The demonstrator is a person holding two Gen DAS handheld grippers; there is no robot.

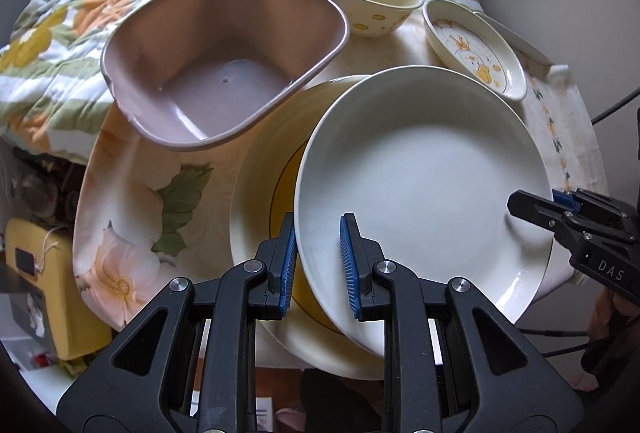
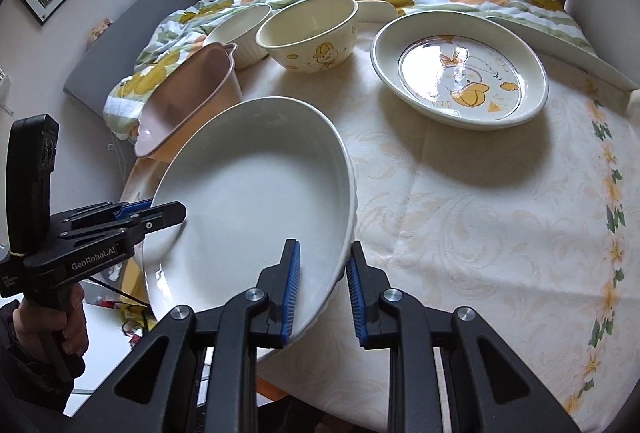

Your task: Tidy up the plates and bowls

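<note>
The tabletop (image 2: 460, 201) carried a pink basin (image 1: 224, 65), empty. A white plate (image 1: 424, 185), clenched at opposite rims by the left hand-held gripper (image 1: 318, 265) and right hand-held gripper (image 2: 324, 285), hung tilted over a yellow-ringed plate (image 1: 260, 201). The duck plate (image 2: 460, 73) and duck bowl (image 2: 308, 33) lay loose, unsorted.

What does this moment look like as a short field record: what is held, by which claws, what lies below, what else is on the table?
held: plain white plate
left claw: shut on its near rim
right claw: shut on the opposite rim
plate pose: tilted, off the table
below: yellow-ringed plate
nearby: pink basin, duck bowl, duck plate, ribbed white bowl
</note>
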